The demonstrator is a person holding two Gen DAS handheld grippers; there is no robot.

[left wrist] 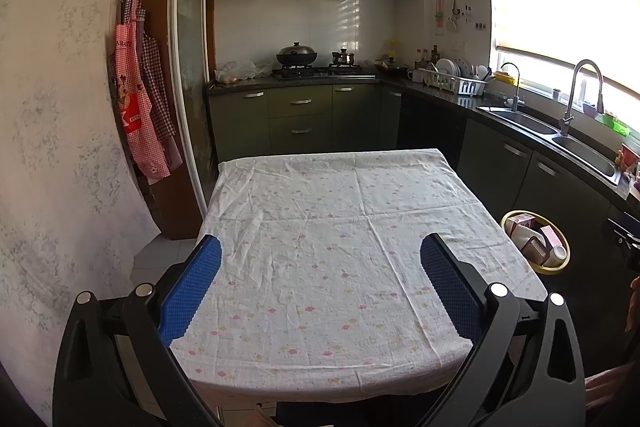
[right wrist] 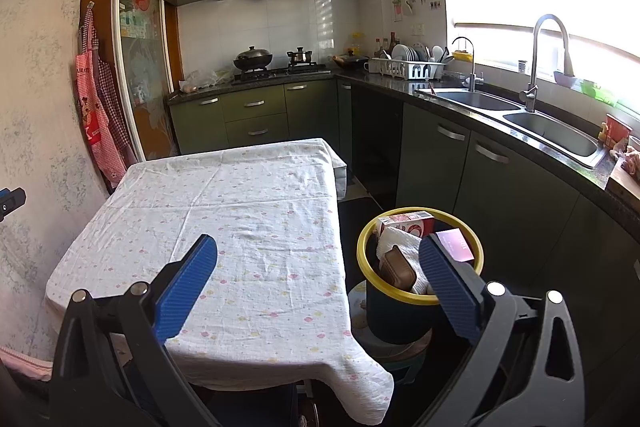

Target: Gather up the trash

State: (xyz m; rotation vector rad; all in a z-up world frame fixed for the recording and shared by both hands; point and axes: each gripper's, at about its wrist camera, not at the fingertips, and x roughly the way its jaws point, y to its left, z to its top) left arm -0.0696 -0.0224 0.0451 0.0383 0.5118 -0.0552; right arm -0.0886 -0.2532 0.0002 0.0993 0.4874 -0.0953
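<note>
From the left wrist view, the left gripper (left wrist: 320, 255) hangs over the table (left wrist: 320, 307) with its floral cloth, jaws spread wide and holding nothing; the yellow-rimmed trash bin (left wrist: 558, 269) stands on the floor just right of the table. From the right wrist view, the right gripper (right wrist: 318, 259) is likewise spread and empty, between table edge and bin, which holds a red-and-white carton (right wrist: 404, 223), crumpled paper (right wrist: 396, 241) and a brown packet (right wrist: 398, 267).
</note>
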